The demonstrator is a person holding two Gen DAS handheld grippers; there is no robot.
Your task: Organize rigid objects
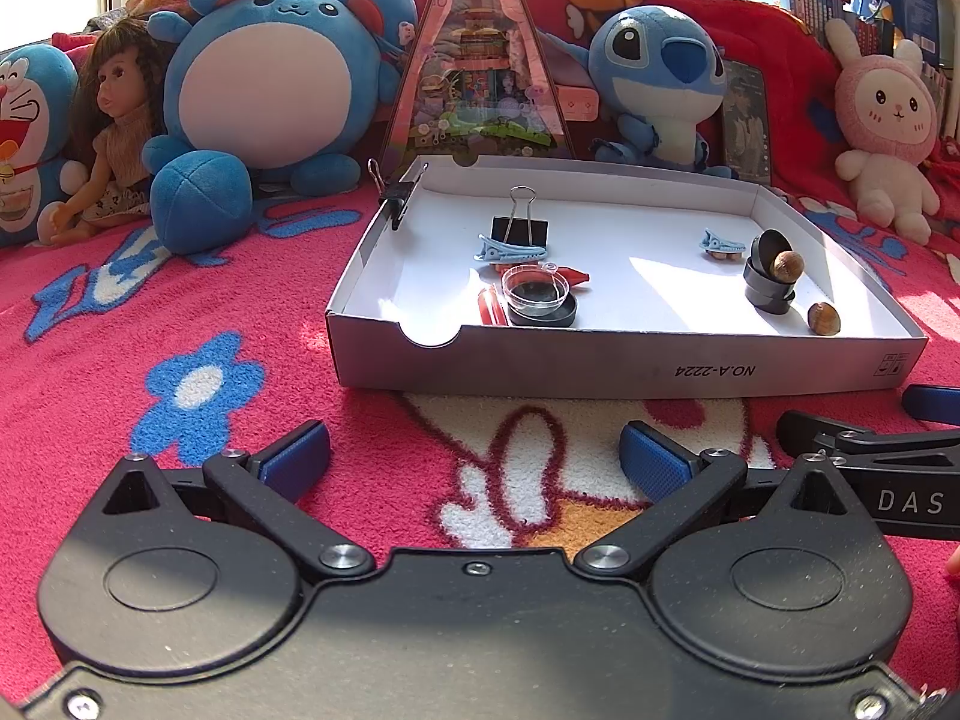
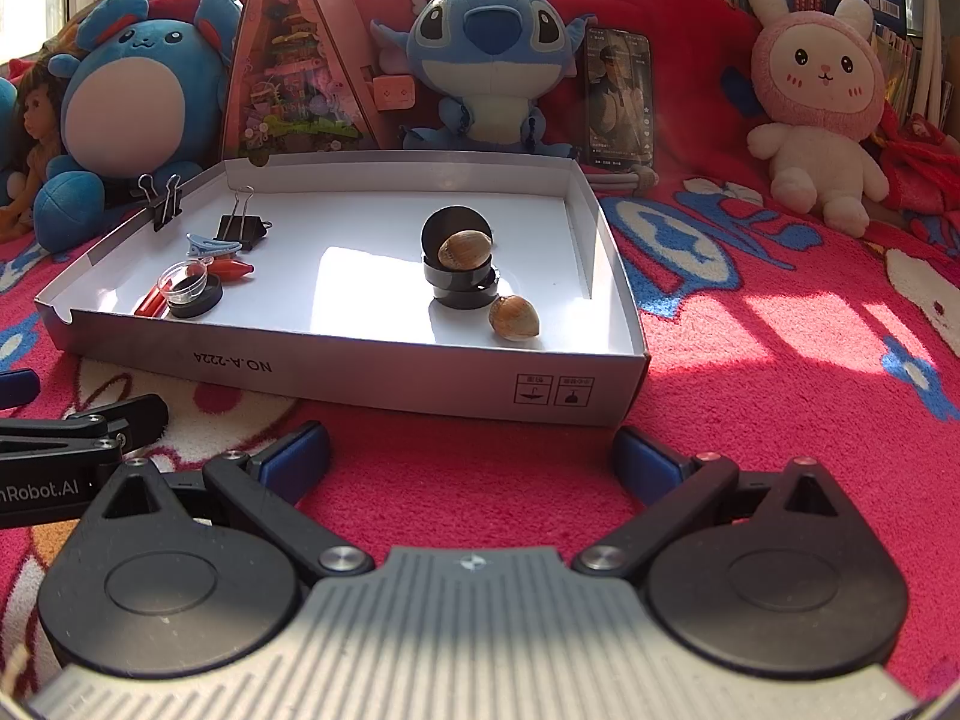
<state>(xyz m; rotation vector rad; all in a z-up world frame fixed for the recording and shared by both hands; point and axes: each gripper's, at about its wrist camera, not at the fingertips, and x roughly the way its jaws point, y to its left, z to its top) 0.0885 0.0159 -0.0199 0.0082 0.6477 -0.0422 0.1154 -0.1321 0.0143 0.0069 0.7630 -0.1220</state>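
Observation:
A shallow white cardboard box lies on the red blanket ahead of both grippers. Inside it lie a black binder clip, blue hair clips, red clips, a black lid with a clear cap, stacked black caps holding a hazelnut, and a loose hazelnut. Another binder clip grips the box's left wall. My left gripper and right gripper hover open and empty in front of the box.
Plush toys, a doll, a pink triangular toy house and a phone line the back. Bookshelves stand behind. The right gripper's body shows beside my left one, and the left's body beside my right.

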